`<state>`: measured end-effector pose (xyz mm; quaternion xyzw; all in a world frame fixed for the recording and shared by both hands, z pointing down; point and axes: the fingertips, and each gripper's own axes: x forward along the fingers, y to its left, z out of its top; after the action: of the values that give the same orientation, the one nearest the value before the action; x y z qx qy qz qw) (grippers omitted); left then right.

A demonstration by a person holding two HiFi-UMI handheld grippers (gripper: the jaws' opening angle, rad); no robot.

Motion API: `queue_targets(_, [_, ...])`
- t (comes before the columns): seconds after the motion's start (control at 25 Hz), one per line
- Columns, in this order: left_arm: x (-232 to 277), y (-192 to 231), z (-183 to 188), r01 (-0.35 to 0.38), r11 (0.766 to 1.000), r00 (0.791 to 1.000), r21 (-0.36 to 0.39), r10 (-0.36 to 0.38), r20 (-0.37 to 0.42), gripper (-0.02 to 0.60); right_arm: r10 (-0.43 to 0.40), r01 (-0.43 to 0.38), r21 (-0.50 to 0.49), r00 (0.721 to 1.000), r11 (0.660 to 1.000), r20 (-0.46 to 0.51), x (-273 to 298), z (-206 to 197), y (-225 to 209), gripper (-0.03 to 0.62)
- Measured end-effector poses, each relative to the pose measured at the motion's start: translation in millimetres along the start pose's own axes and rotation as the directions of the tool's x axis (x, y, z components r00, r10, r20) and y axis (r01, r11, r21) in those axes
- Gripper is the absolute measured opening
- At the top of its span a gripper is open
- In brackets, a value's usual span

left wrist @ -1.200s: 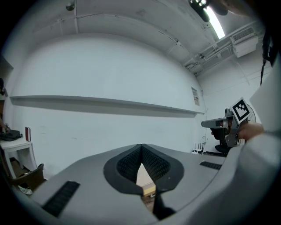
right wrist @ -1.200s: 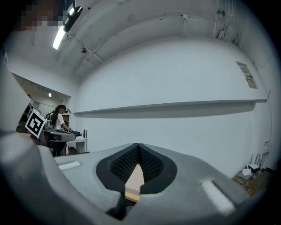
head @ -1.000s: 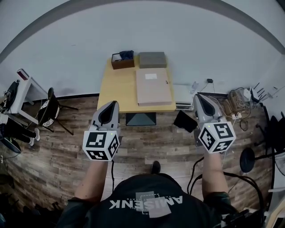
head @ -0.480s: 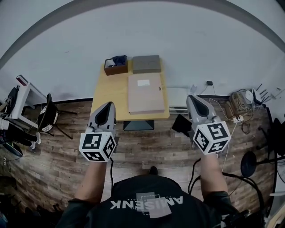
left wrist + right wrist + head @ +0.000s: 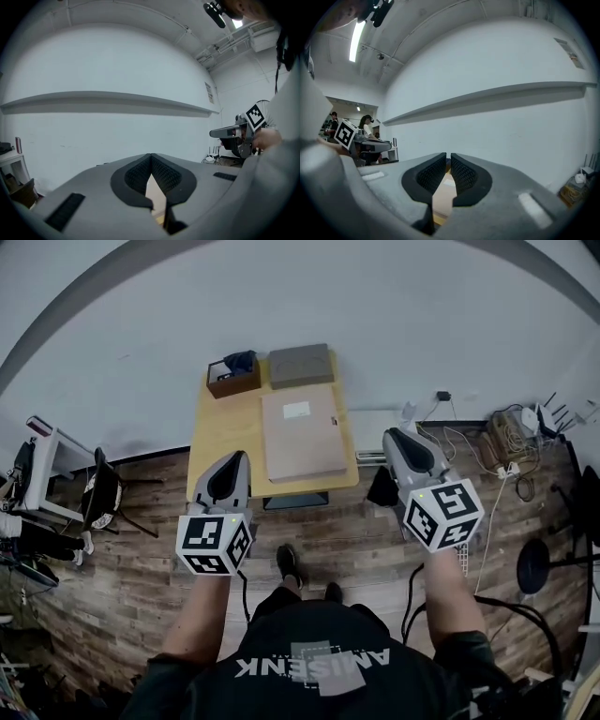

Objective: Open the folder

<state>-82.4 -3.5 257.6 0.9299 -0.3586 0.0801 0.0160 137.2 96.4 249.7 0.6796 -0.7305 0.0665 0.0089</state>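
Both empty: left hand-held gripper (image 5: pixel 242 456) shut, right hand-held gripper (image 5: pixel 390 434) just parting; folder (image 5: pixel 302 433) ahead.

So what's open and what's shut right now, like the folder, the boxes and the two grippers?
Folder: closed, lying flat on the table.
Brown box: open on top, something dark inside.
Grey box: looks closed, lying flat behind the folder.
Left gripper: shut, nothing in it.
Right gripper: jaws have just been opening, now a narrow slit apart, nothing between them.
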Motion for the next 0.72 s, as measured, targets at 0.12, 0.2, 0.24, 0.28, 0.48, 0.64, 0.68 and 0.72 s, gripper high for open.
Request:
queue_targets(0.12, [17.4, 11.5, -5.7, 0.019, 1.0, 1.0, -0.023, -0.019, 0.005, 0.002, -0.021, 0.02, -0.016, 1.0, 1.0, -0.021, 19.2, -1.8, -0.5, 0.021])
queue_targets(0.2, [29.9, 22.5, -5.8, 0.027, 0.999, 1.0, -0.033, -0.027, 0.006, 0.002, -0.043, 0.042, -0.02, 0.999, 0.999, -0.034, 33.3, -1.3, -2.3, 0.021])
queue_targets(0.24, [36.0, 28.2, -5.6, 0.032, 0.999, 0.999, -0.031, -0.031, 0.005, 0.002, -0.054, 0.053, -0.021, 0.998, 0.998, -0.04, 39.9, -1.6, -3.1, 0.021])
queue_targets(0.28, [41.6, 34.1, -5.7, 0.034, 0.999, 0.999, -0.026, -0.034, 0.005, 0.002, -0.065, 0.064, -0.023, 0.997, 0.998, -0.045, 45.9, -2.7, -3.8, 0.023])
queue_targets(0.48, [67.3, 56.8, -10.6, 0.096, 0.995, 0.995, -0.022, -0.096, -0.001, 0.097, -0.133, 0.133, -0.002, 0.989, 0.991, -0.06, 72.4, -12.8, -14.9, 0.065])
queue_targets(0.64, [88.9, 78.8, -21.1, 0.128, 0.992, 0.991, -0.019, -0.129, -0.034, 0.103, -0.167, 0.169, 0.017, 0.983, 0.986, -0.078, 94.7, -21.4, -18.9, 0.088])
queue_targets(0.68, [94.2, 84.0, -25.1, 0.135, 0.991, 0.99, -0.025, -0.136, -0.042, 0.113, -0.174, 0.176, 0.02, 0.981, 0.984, -0.081, 100.5, -23.6, -19.3, 0.1])
queue_targets(0.72, [99.5, 88.4, -29.6, 0.145, 0.989, 0.988, -0.032, -0.147, -0.048, 0.124, -0.181, 0.183, 0.022, 0.98, 0.983, -0.087, 106.7, -26.2, -19.7, 0.137])
